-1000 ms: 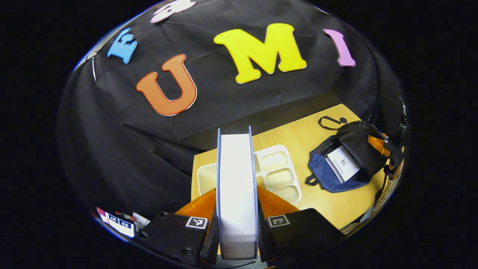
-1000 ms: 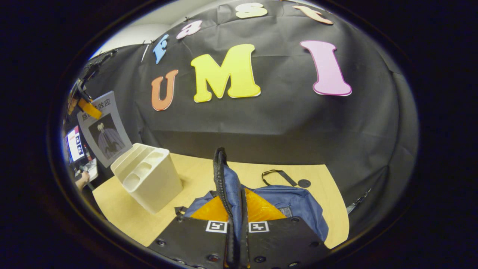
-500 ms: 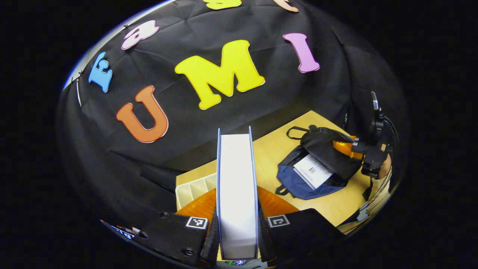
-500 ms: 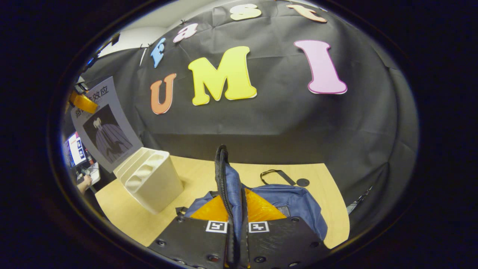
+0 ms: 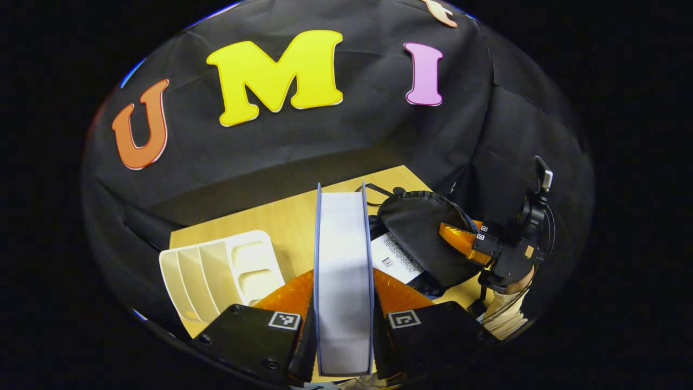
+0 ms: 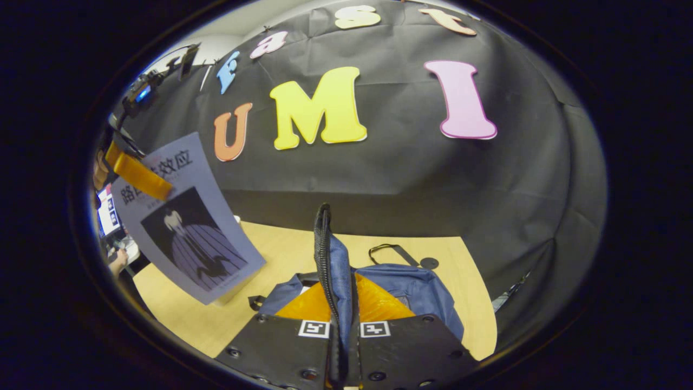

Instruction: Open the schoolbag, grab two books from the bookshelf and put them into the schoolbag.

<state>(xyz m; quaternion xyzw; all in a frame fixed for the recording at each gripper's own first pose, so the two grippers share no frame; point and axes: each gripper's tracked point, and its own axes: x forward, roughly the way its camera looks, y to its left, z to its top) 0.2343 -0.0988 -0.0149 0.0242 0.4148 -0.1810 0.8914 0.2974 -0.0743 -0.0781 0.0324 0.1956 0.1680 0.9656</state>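
Book (image 5: 344,281) edge-on, clamped between the left gripper (image 5: 344,325) fingers, page block facing the camera, held in the air above the surface (image 5: 281,222). In the right gripper view the same book (image 6: 187,216) shows its grey cover with a dark illustration, hanging over the near-left part of the surface and covering most of the bookshelf, left gripper (image 6: 138,174) pinching its top edge.

Right gripper (image 6: 340,319) clenched on the zipper edge of the schoolbag (image 6: 400,287), lifting that flap upright. In the left gripper view this gripper (image 5: 460,241) grips the black flap from the right side of the schoolbag (image 5: 422,238), a hand behind it.

Schoolbag: blue shell, black lining, open, lying on the right half of the surface. First book (image 5: 398,259) already inside the opening, white cover showing. Black strap loop (image 6: 392,252) lies on the surface just behind the schoolbag.

Bookshelf (image 5: 222,273): cream plastic divider rack, left of the schoolbag, slots look empty in the left gripper view.

Surface is light wood, near-bare apart from these. Behind the schoolbag, black cloth wall (image 6: 406,162) closes the booth. Far left of the schoolbag, past the surface edge, a lit screen (image 6: 105,211) and someone's hand (image 6: 115,264).
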